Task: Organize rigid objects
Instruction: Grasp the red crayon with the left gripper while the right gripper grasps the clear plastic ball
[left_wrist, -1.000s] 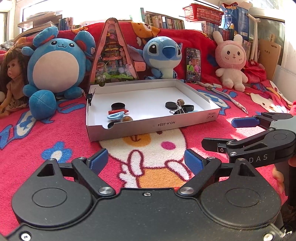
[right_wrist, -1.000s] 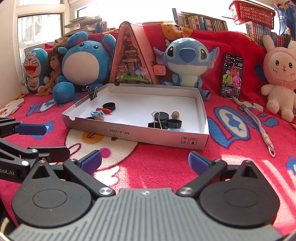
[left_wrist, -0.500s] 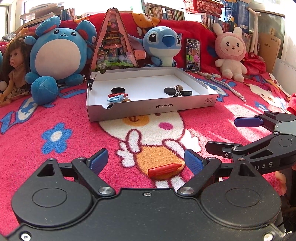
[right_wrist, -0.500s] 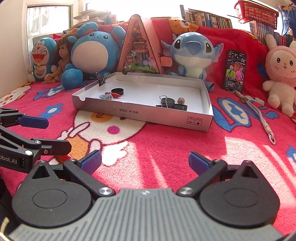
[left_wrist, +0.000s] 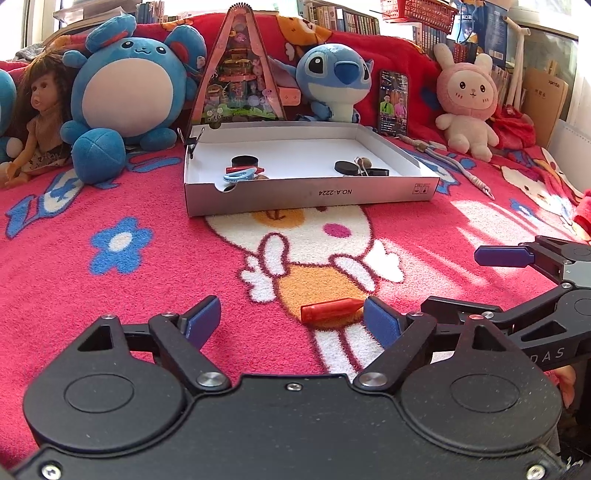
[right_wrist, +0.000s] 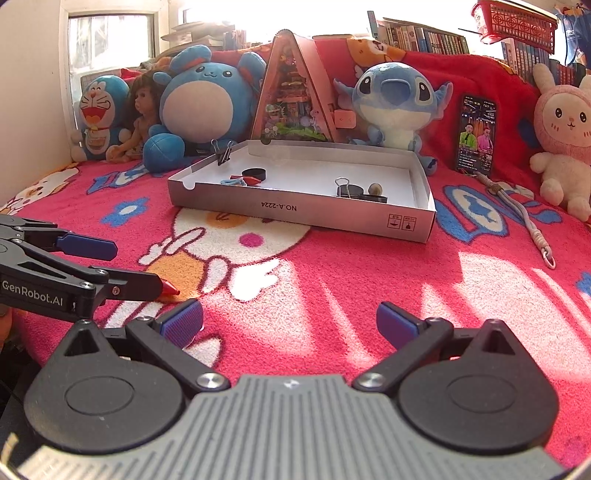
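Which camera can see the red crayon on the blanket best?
The left wrist view. There the whole red crayon lies in the open on the blanket, just ahead of the left gripper, whose jaws are closing. In the right wrist view only its pointed tip peeks out from behind that gripper's finger.

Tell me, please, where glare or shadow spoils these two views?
Left wrist view: the window strip along the top is blown out; sun streaks cross the blanket at right. Right wrist view: the window glares white; striped sun patches and shadows fall across the blanket.
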